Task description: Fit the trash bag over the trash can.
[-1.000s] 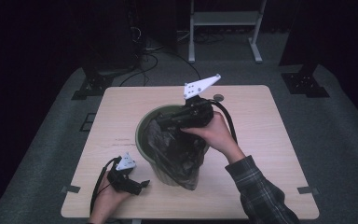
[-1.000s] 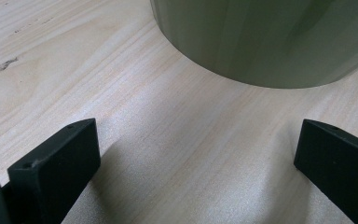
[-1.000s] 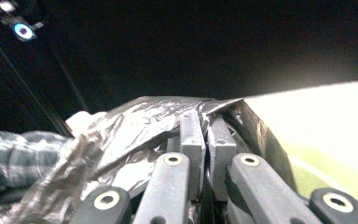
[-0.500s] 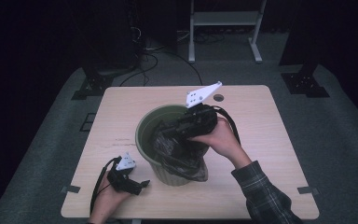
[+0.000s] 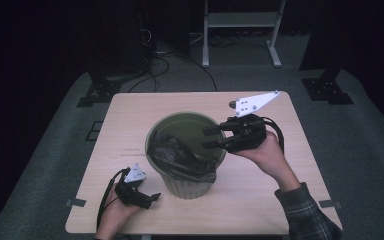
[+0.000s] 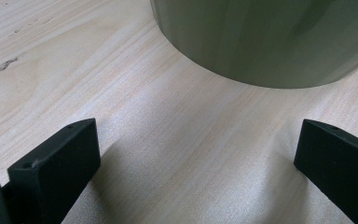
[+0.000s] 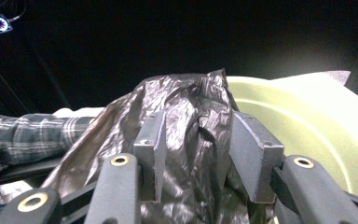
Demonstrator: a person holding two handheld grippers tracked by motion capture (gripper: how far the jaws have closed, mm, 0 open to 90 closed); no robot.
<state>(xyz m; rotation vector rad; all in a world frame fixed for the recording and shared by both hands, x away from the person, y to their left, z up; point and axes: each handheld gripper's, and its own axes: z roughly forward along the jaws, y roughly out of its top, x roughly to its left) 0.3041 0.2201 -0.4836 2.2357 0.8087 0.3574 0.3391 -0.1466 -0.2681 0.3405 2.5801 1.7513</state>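
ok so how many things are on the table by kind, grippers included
Green bin: 1
Black plastic bag: 1, in the bin and draped over its near rim
Grippers: 2, the left gripper and the right gripper
Total: 4

Two black jaws of the hand-held gripper [image 6: 196,172] rise from the lower left and lower right corners, standing wide apart over a pale wood-grain surface [image 6: 121,102]. The curved olive-green wall of a bin [image 6: 270,37] occupies the upper right.
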